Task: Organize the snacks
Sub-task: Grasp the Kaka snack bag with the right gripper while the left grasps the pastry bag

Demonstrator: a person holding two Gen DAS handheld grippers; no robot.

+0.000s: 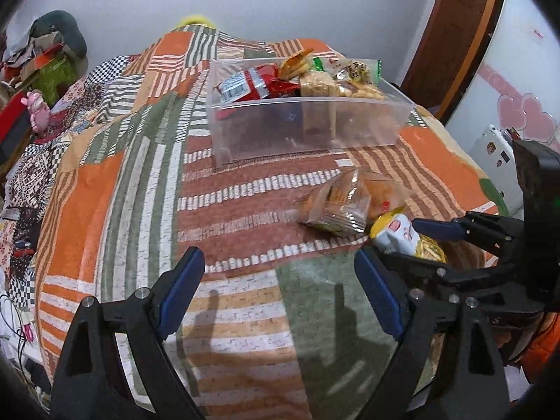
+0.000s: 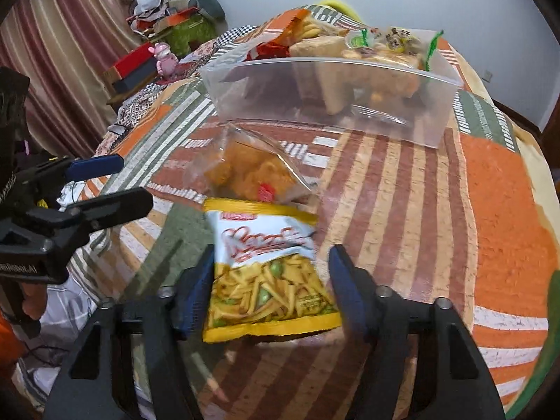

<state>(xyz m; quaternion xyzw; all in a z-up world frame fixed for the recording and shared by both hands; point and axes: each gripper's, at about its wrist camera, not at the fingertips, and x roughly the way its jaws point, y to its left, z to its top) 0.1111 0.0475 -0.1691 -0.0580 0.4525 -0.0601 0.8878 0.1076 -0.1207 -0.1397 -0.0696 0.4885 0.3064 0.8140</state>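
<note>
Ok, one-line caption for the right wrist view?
Right tool straddling a yellow snack bag on the quilt, clear bin behind.

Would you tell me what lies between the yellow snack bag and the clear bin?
A clear packet of orange snacks lies between the yellow bag and the clear bin, in the right wrist view.

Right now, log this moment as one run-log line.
left gripper: open, empty | right gripper: around yellow snack bag, grip unclear | clear bin: part-filled
</note>
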